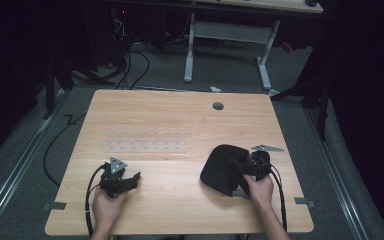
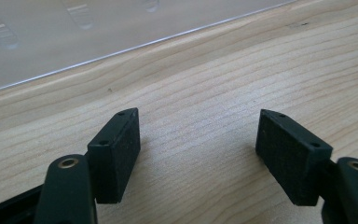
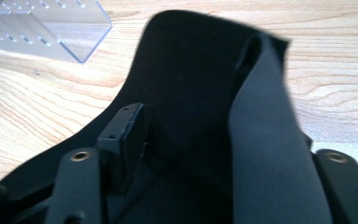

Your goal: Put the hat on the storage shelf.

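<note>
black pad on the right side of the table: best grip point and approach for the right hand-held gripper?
Take the black pad by its raised, folded-up edge, coming in low from the person's side. That flap stands up off the table, thin enough to fit between the jaws of the right hand-held gripper, which already straddle it; the rest seems to lie flat.

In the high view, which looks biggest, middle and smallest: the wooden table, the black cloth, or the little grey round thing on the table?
1. wooden table, biggest by far.
2. black cloth, middle, by the right gripper.
3. grey round thing, smallest, though it lies farther from the camera.
</note>
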{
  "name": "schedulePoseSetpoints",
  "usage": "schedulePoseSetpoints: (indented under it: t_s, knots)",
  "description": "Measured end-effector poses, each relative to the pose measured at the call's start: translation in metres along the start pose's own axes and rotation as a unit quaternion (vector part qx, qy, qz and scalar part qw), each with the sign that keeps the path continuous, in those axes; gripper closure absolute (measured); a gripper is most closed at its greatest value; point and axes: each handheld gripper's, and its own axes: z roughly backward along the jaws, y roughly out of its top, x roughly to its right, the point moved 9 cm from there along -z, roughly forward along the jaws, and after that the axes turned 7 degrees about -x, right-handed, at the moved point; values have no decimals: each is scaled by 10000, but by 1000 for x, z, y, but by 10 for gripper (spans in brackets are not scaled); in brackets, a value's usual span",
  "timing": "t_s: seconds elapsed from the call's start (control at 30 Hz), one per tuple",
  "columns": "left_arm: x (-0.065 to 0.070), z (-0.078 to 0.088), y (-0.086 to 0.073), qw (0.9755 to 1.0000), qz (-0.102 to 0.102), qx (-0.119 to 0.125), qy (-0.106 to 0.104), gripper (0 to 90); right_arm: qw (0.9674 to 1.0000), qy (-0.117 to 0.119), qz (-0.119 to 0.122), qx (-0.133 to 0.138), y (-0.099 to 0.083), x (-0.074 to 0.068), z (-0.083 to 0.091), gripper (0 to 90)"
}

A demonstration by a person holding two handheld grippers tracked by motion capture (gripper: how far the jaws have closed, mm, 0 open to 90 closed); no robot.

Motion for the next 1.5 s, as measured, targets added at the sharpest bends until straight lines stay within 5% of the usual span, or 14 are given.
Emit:
schedulePoseSetpoints:
  t_s: [0.37, 0.83, 1.17, 1.5]
  knots:
    - [0, 0, 0, 10000, 0, 0, 0, 309, 9997, 61, 139, 168, -6, 3, 6, 538]
    - [0, 0, 0, 10000, -16, -10, -8, 309, 9987, 311, 358, 200, -14, 4, 18, 810]
    - [2, 0, -1, 10000, -25, -51, -56, 288, 9970, 474, 562, 252, -16, -7, 27, 846]
    - [1, 0, -1, 10000, -22, -58, -36, 273, 9967, 578, 428, 377, -13, -14, 39, 849]
